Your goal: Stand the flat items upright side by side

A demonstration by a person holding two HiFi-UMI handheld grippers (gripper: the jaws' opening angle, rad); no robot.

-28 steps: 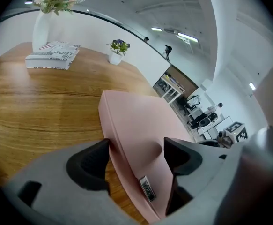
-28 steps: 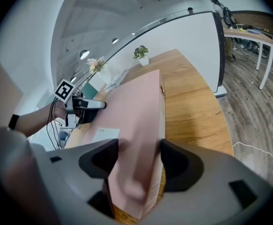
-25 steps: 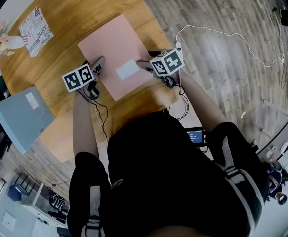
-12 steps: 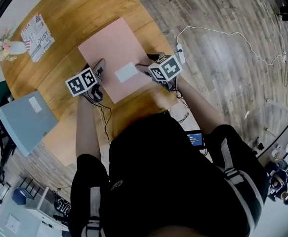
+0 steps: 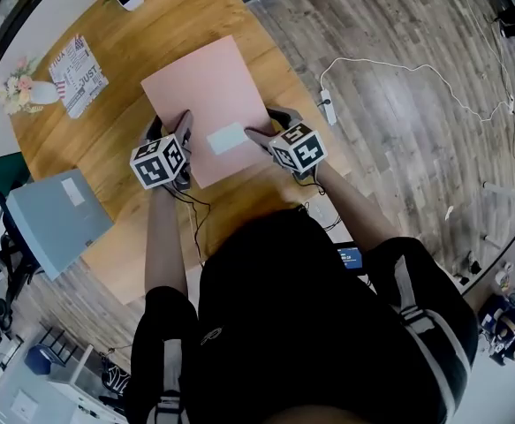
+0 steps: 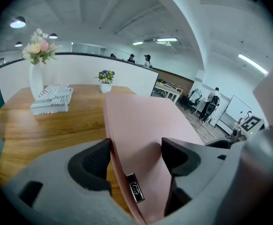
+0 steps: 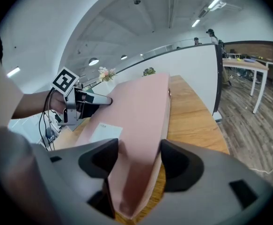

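Ur L gripper [image 6: 136, 151] & R gripper [image 7: 138, 153] clamp pink folder [image 5: 206, 87], L jaws just closing; metal tab [image 6: 135, 189] shows only in left gripper view.

Unreadable: pink folder [image 5: 206, 91] label [image 5: 227, 138] print; too small

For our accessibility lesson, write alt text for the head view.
Seen from above, a person holds a pink folder on a wooden table, left gripper and right gripper on either side, the left fingers just closing on it. A grey folder lies left.
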